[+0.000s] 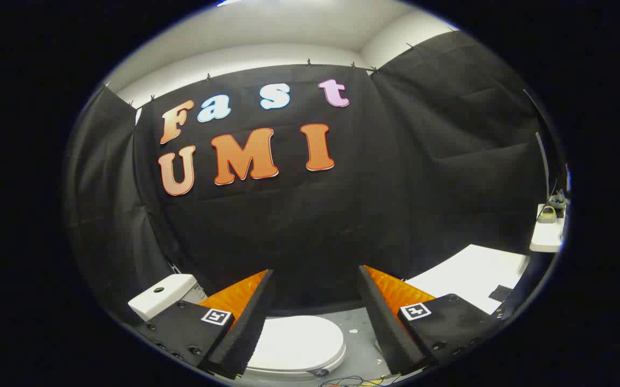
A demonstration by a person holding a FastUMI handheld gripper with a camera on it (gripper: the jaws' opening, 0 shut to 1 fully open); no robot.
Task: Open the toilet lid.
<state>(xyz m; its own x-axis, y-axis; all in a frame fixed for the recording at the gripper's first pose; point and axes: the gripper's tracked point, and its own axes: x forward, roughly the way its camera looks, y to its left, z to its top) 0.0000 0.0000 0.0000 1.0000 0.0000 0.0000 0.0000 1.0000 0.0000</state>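
Right now I see my gripper (315, 317) with its two fingers spread wide apart, gripping nothing. One toilet stands on the floor (361, 344) below them, its single lid (299, 341) down flat, one tank (162, 294) behind it.

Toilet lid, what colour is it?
White, plain, lying shut; the toilet lid shows in the gripper view, below the open gripper.

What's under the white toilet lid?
The round white toilet lid lies flat and closed between the open gripper's fingers, so it covers whatever is beneath. Behind it stands the white tank.
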